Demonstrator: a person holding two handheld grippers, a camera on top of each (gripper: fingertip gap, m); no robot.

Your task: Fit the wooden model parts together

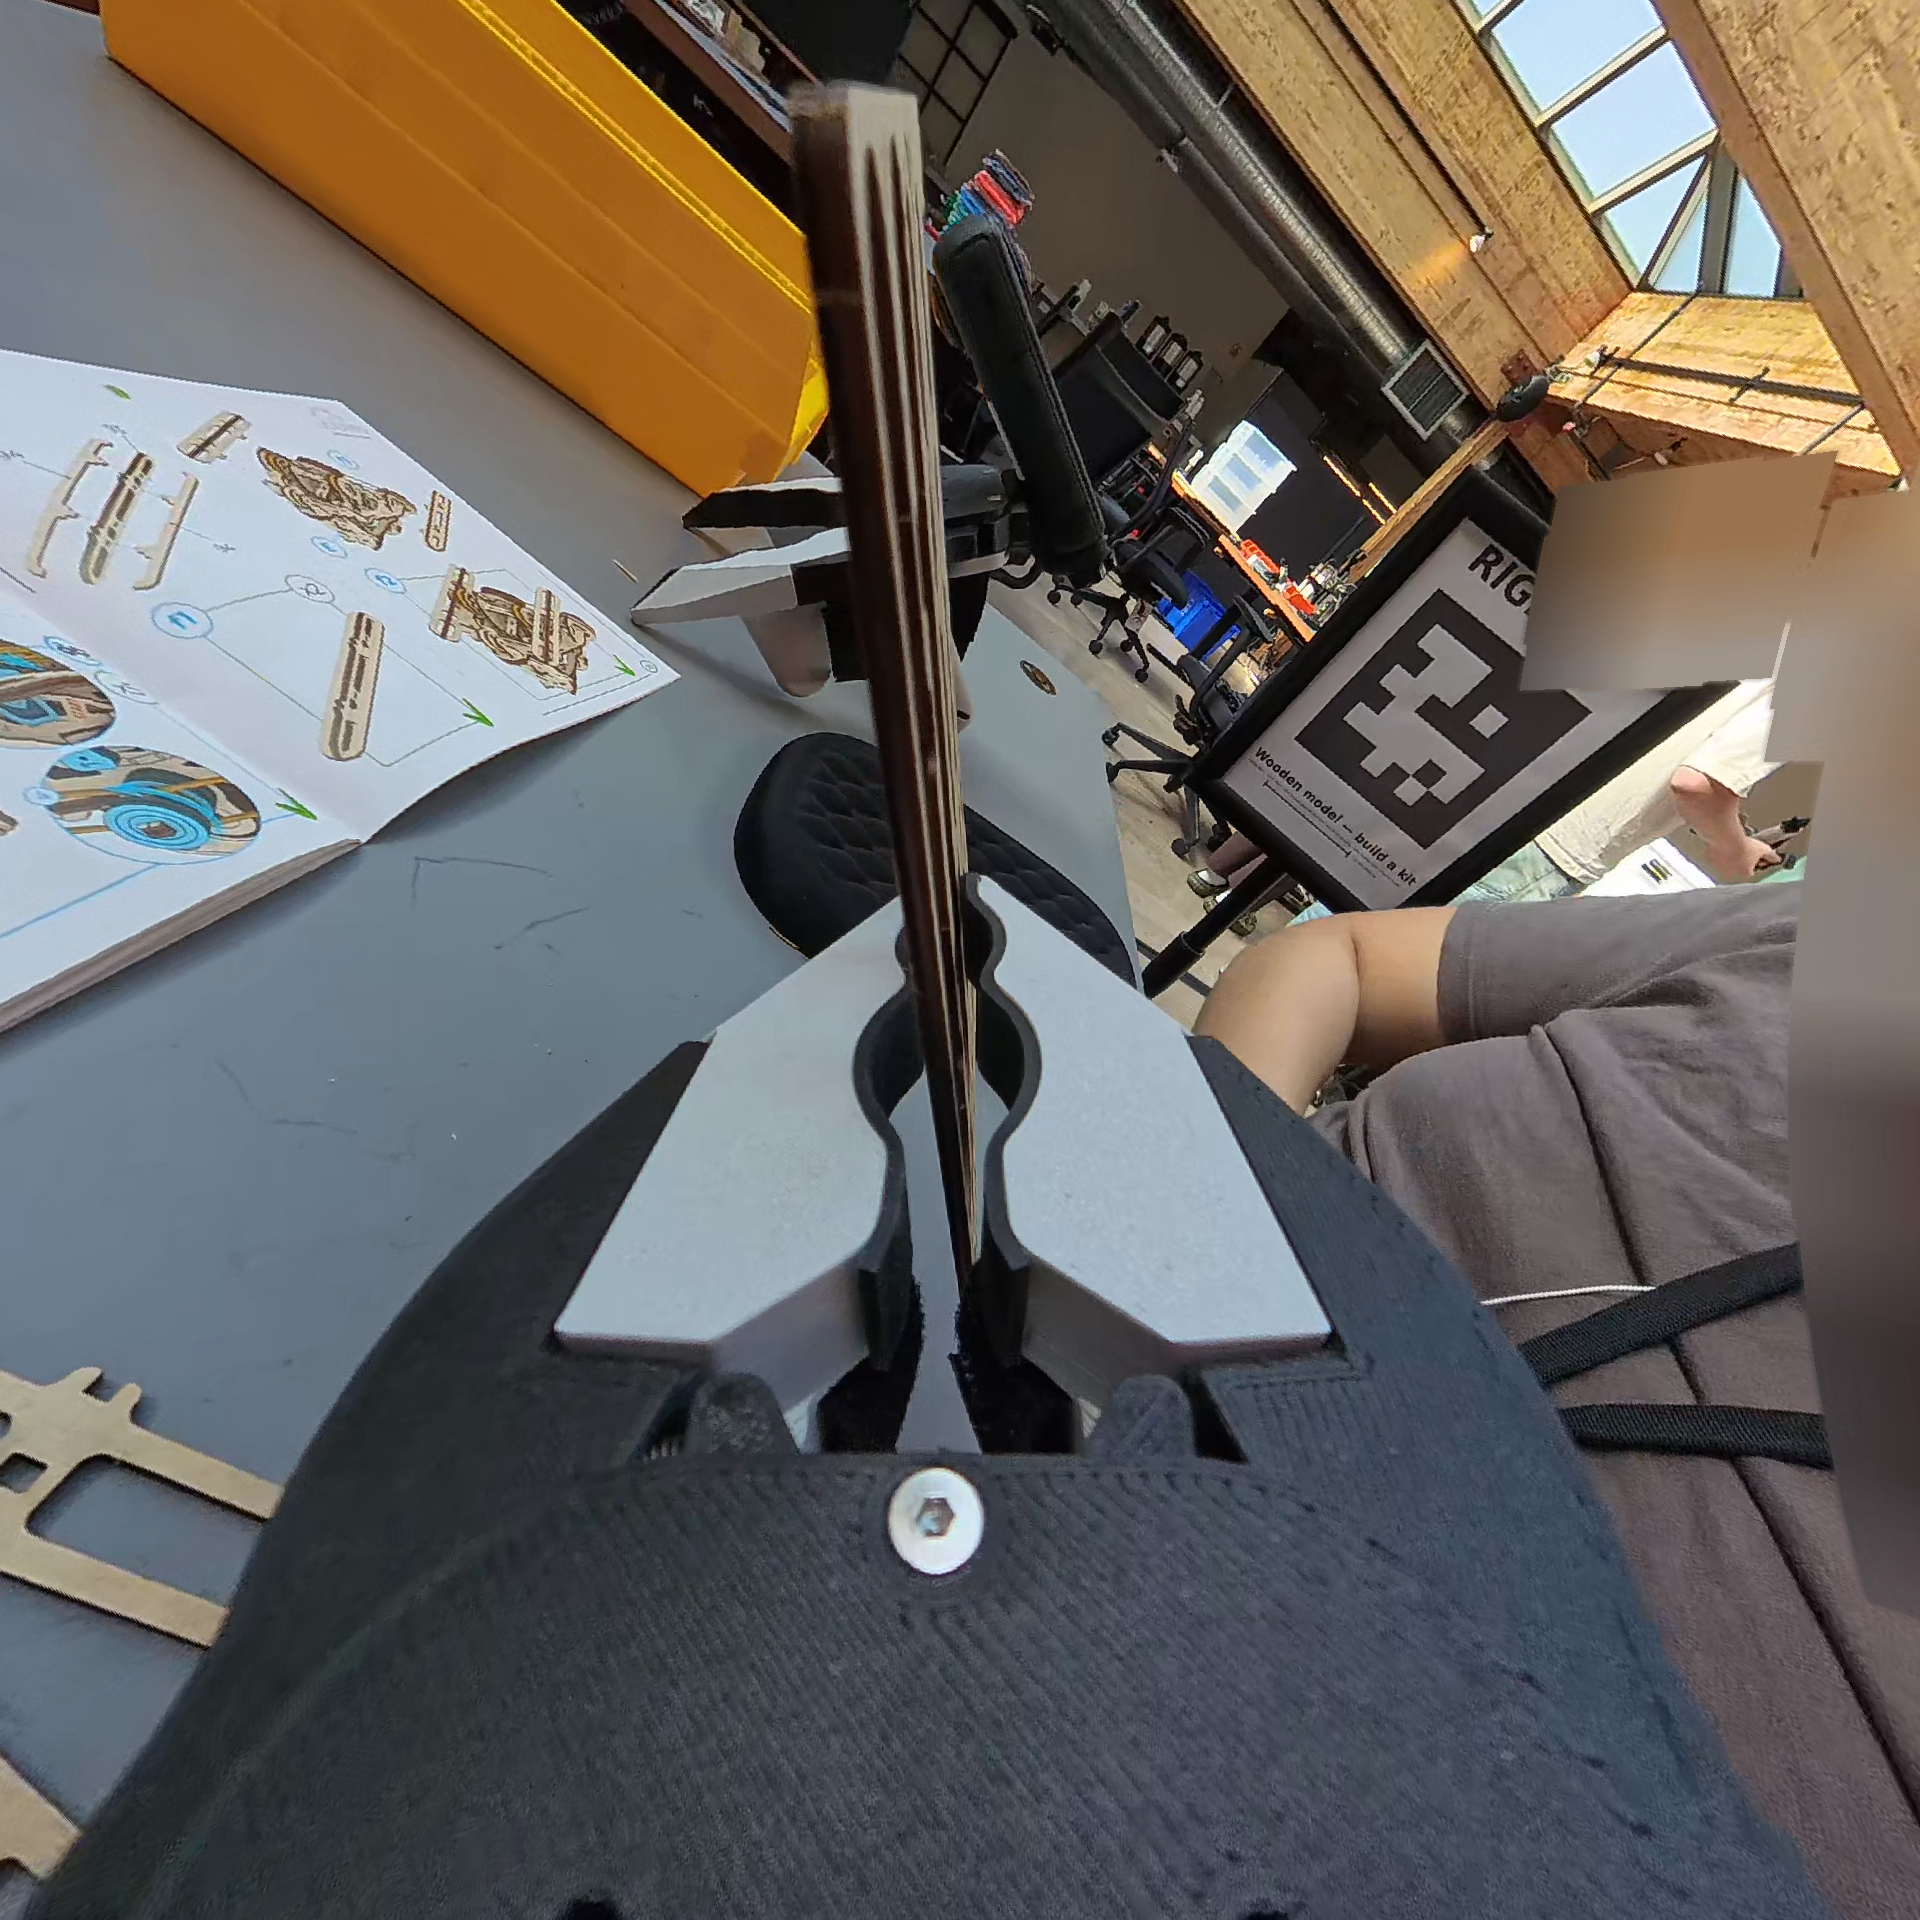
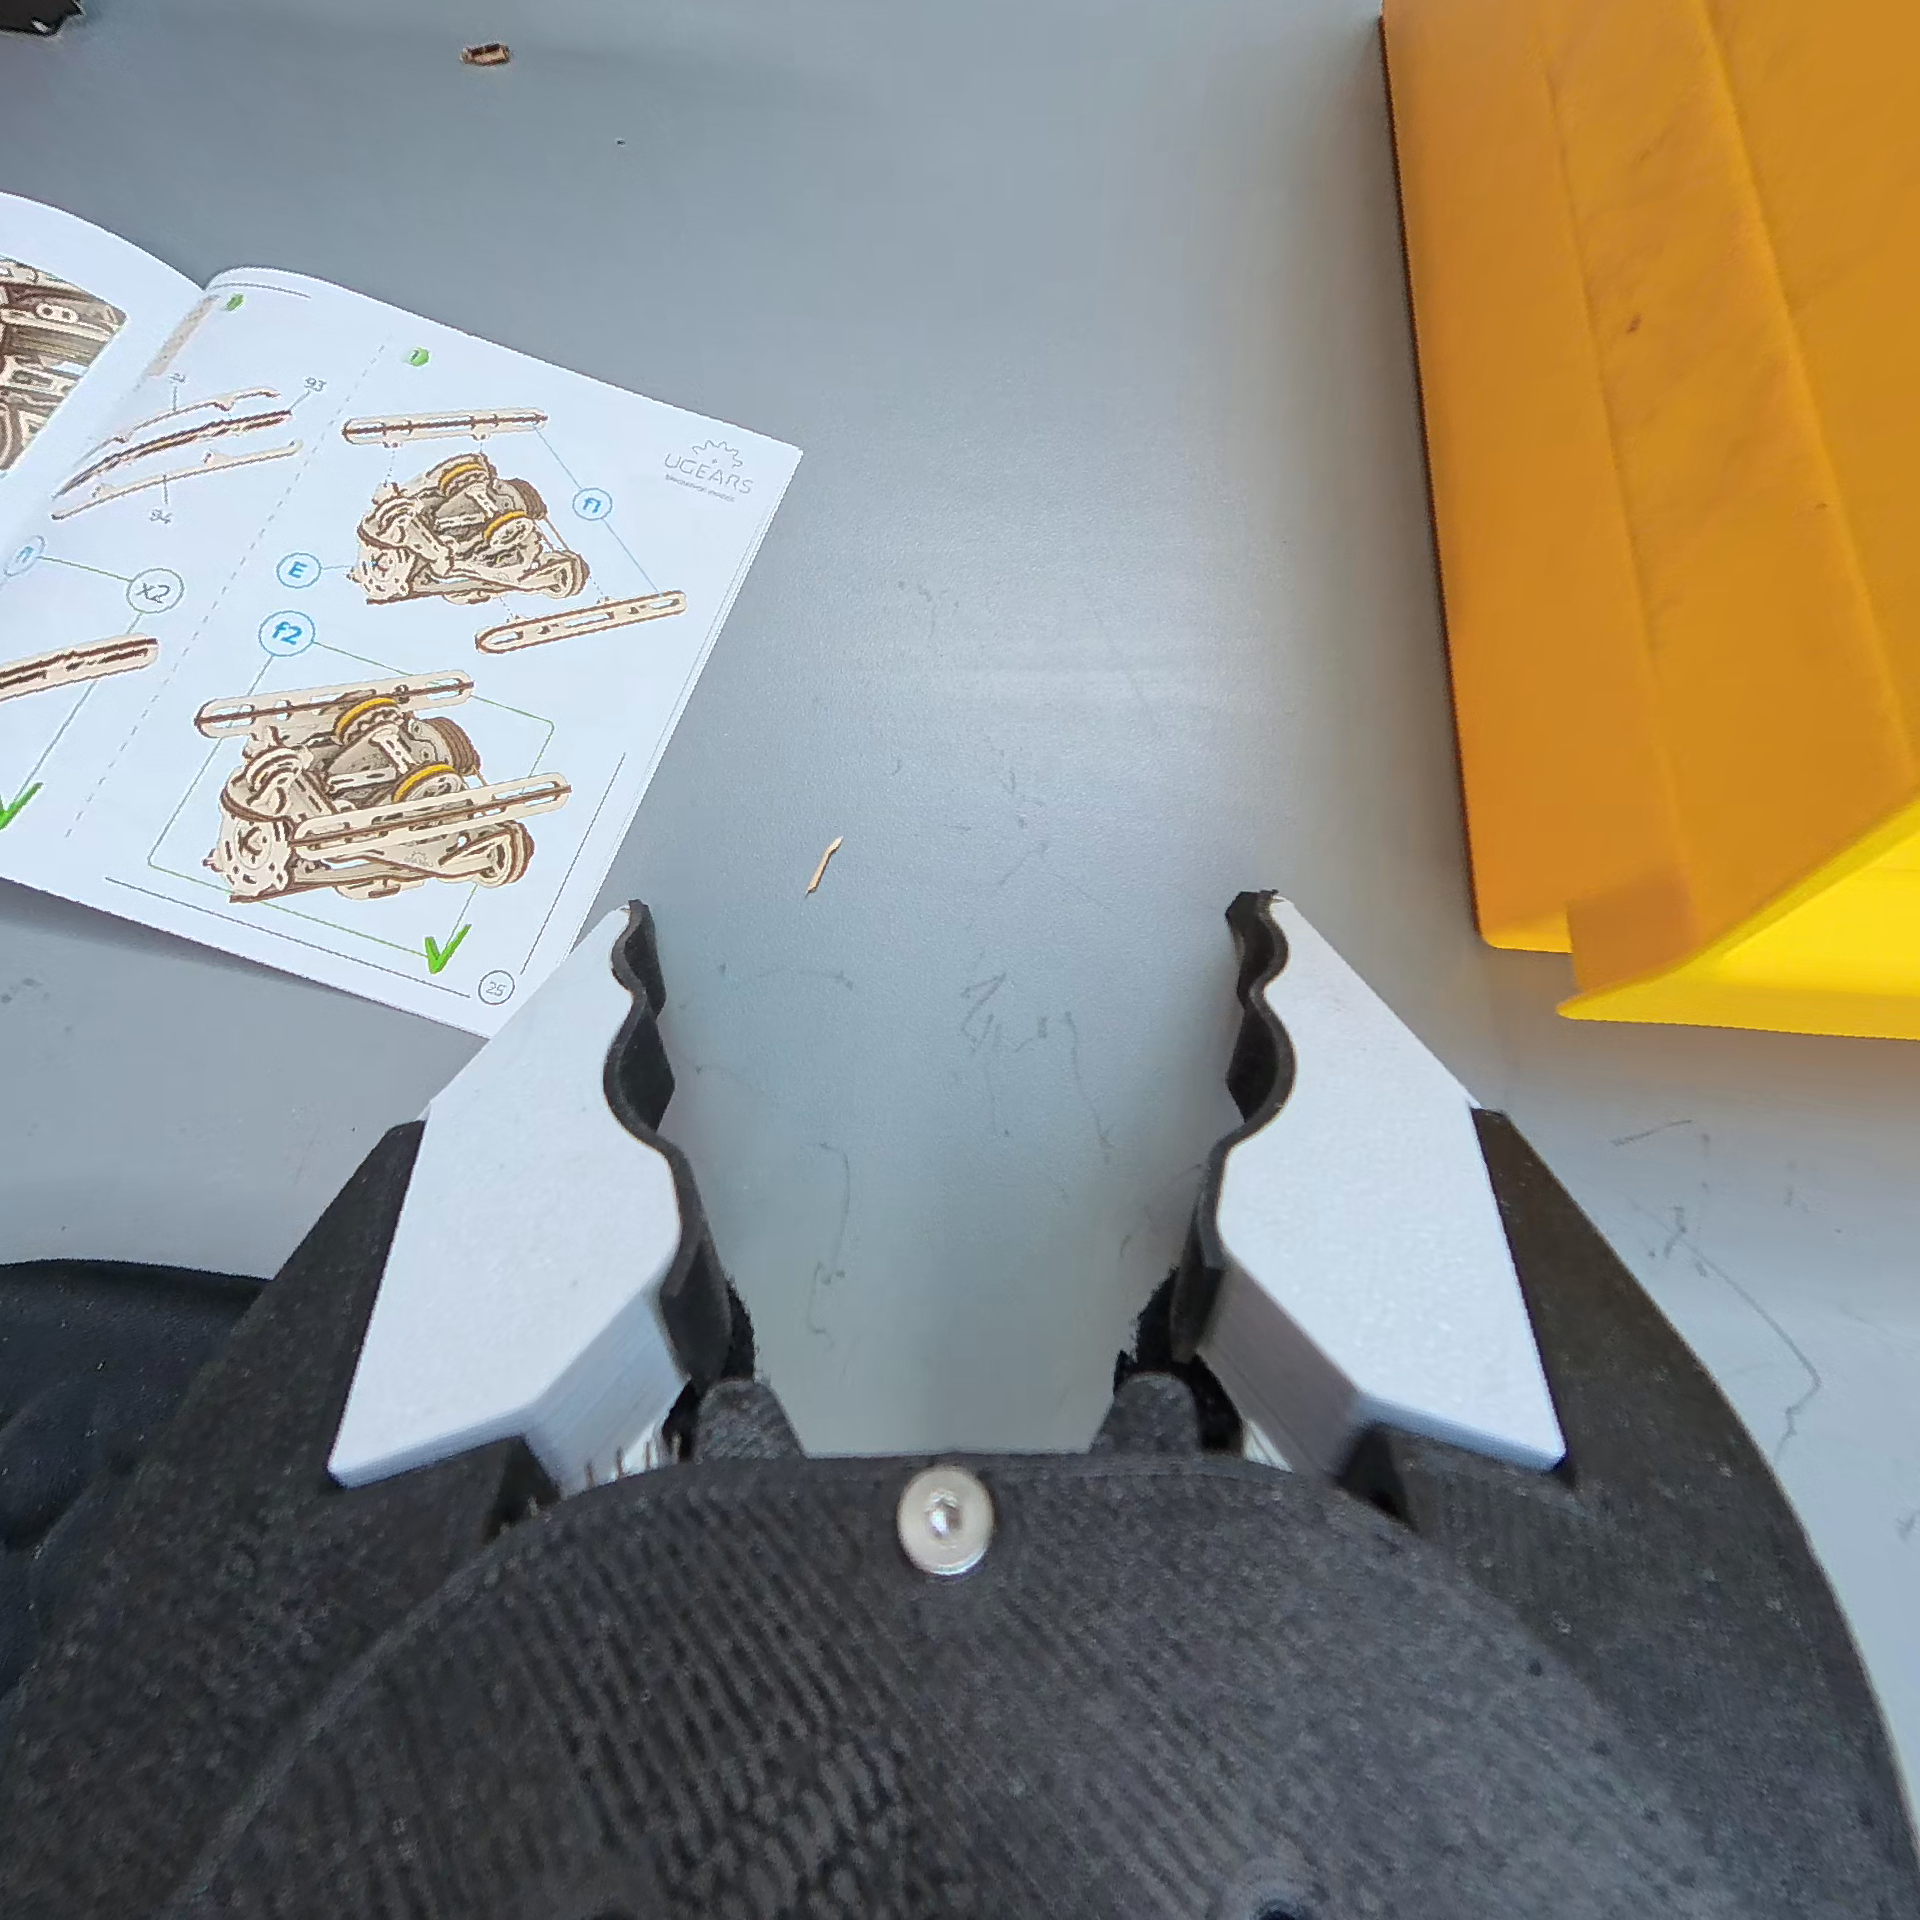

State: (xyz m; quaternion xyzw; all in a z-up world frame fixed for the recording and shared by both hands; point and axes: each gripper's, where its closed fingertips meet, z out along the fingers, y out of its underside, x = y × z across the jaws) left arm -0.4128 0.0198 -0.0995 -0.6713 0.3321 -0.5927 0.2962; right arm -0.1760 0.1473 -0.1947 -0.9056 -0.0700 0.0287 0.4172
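Observation:
My left gripper (image 1: 943, 914) is shut on a flat stack of wooden model parts (image 1: 883, 499), seen edge-on, dark at the cut edges, standing up between the fingers above the grey table (image 1: 436, 1091). My right gripper (image 2: 948, 914) is open and empty, its fingers pointing down at the bare grey table (image 2: 987, 623). It also shows in the left wrist view (image 1: 748, 582), open, behind the wooden stack. A cut-out wooden sheet (image 1: 94, 1496) lies at the lower left of the left wrist view.
An open instruction booklet (image 1: 260, 623) (image 2: 395, 644) lies on the table. A yellow bin (image 1: 468, 197) (image 2: 1683, 499) stands beside it. A wood splinter (image 2: 823, 864) lies ahead of the right gripper. A person's arm and lap (image 1: 1558, 1091) are to the right.

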